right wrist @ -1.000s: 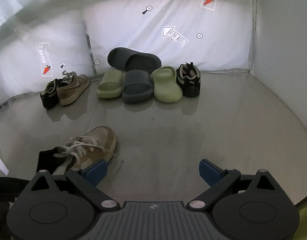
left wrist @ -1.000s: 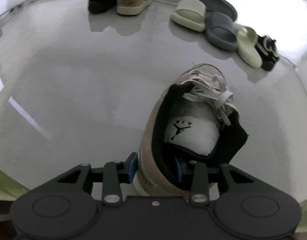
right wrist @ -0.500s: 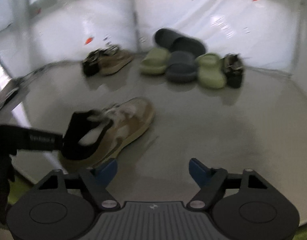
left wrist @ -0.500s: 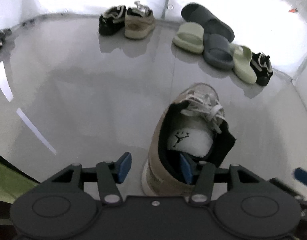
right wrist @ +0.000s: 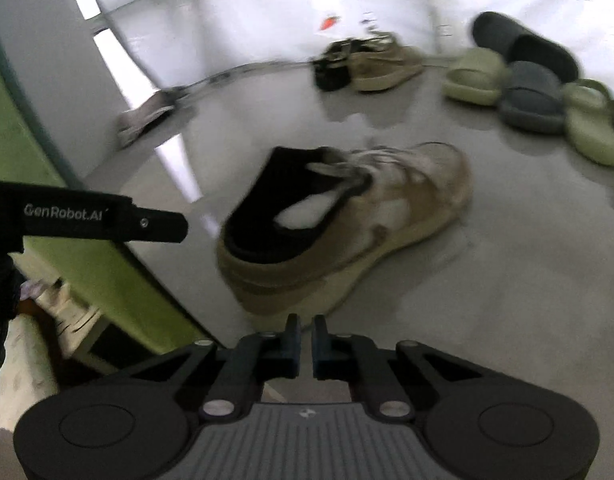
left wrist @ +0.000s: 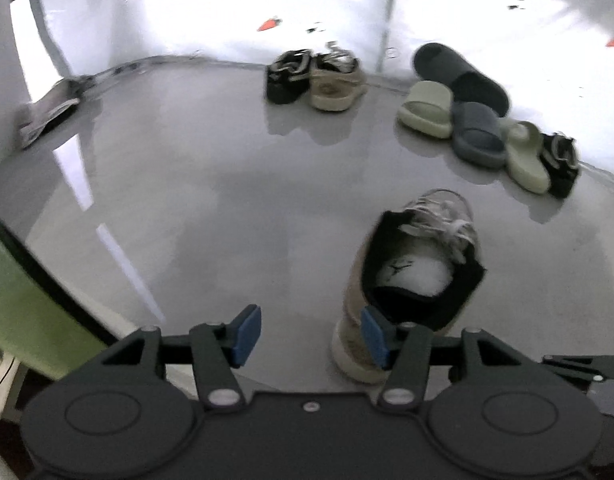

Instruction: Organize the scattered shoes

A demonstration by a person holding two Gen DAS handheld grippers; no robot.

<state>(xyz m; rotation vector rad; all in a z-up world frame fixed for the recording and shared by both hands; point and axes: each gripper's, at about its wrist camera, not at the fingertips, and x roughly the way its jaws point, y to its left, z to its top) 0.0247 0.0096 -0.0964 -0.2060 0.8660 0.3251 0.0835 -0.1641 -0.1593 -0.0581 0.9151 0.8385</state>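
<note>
Left gripper jaws spread wide by the tan sneaker, white stuffing inside; right gripper nearly closed, empty.

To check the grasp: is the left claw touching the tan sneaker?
Apart. The right wrist view shows bare floor between the left claw tip and the tan sneaker heel.

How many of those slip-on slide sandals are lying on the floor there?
4, clustered by the far wall: a light green slide, a dark grey slide beside it, a second green slide to its right, and a dark slide behind them. More may be out of view.
</note>
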